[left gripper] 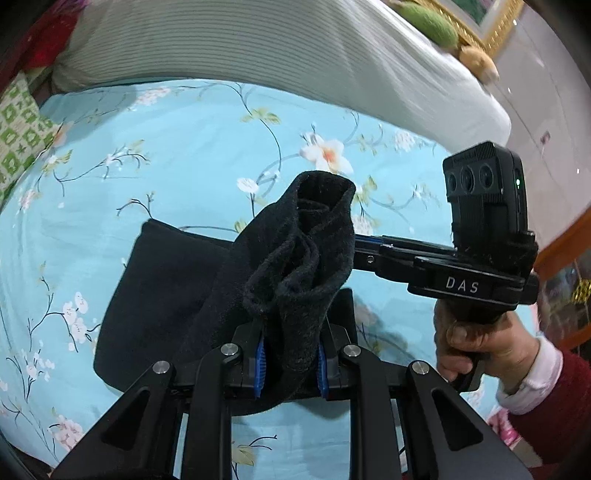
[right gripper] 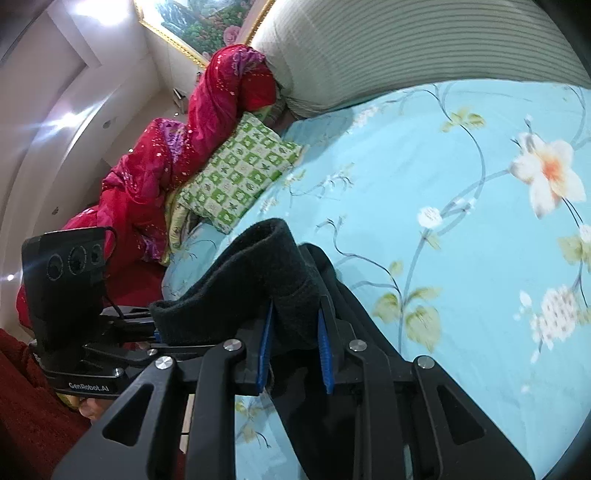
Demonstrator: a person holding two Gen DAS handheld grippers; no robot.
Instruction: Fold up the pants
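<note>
Black pants (left gripper: pixel 162 295) lie partly folded on a light blue floral bedsheet (left gripper: pixel 184 147). My left gripper (left gripper: pixel 290 363) is shut on a bunched black cuff end of the pants, lifted above the sheet. My right gripper (right gripper: pixel 295 350) is shut on another thick fold of the pants (right gripper: pixel 258 266), also raised. In the left wrist view the right gripper's body (left gripper: pixel 476 258) reaches in from the right, its fingers hidden behind the cloth. In the right wrist view the left gripper's body (right gripper: pixel 74 314) sits at the left.
A striped grey-white quilt (left gripper: pixel 295 48) runs along the far side of the bed. A green checked pillow (right gripper: pixel 236 170) and a red blanket (right gripper: pixel 166 147) lie at the bed's head. A gold picture frame (right gripper: pixel 173 33) hangs on the wall.
</note>
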